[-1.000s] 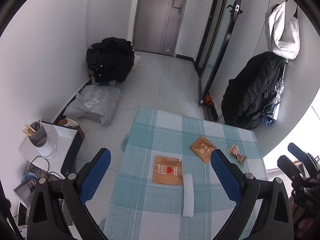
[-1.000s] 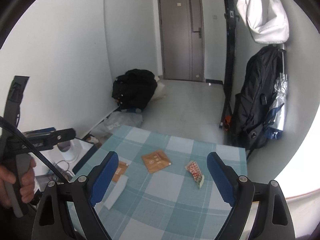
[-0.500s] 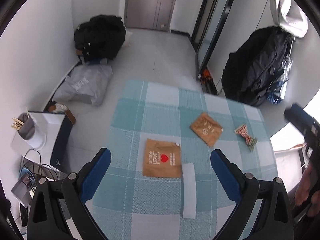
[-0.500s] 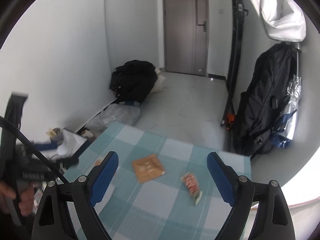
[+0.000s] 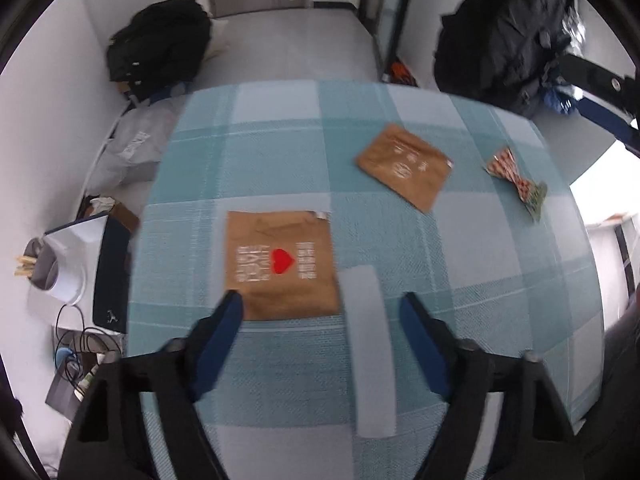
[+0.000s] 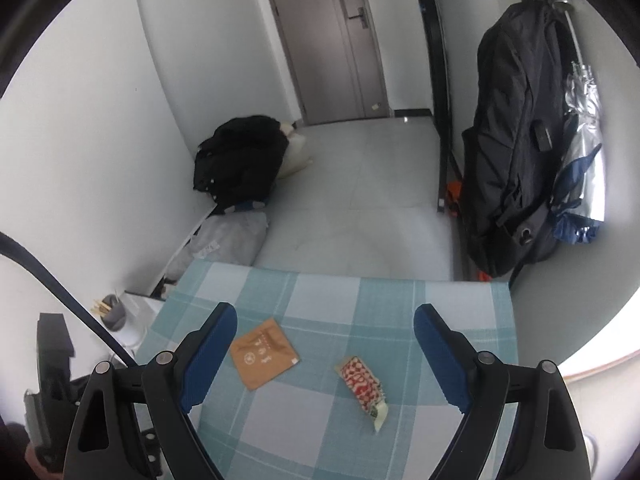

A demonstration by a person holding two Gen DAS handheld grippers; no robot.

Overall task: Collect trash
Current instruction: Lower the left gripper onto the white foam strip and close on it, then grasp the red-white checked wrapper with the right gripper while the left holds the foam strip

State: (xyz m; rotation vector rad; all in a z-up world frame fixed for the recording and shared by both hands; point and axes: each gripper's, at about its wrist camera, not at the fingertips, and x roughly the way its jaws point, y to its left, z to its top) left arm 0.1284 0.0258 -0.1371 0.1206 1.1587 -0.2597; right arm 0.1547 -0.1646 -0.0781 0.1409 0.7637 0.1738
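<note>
Several pieces of trash lie on a teal checked tablecloth (image 5: 280,148). A brown packet with a red heart (image 5: 280,264) lies just ahead of my open, empty left gripper (image 5: 320,308). A white strip wrapper (image 5: 370,352) lies between its fingers. A second brown packet (image 5: 404,170) (image 6: 264,354) and a red-and-white patterned wrapper (image 5: 516,182) (image 6: 362,386) lie farther right. My right gripper (image 6: 324,320) is open and empty, above the table, with those two pieces ahead of it.
A black bag (image 6: 240,164) and a grey sack (image 6: 228,240) lie on the floor by the left wall. A black backpack (image 6: 516,152) hangs at the right. A white cup with sticks (image 5: 52,268) stands on a low stand left of the table.
My left gripper has dropped and tilted down toward the table; the heart packet and white strip now sit close at its fingertips. My right gripper has risen and moved forward a little.
</note>
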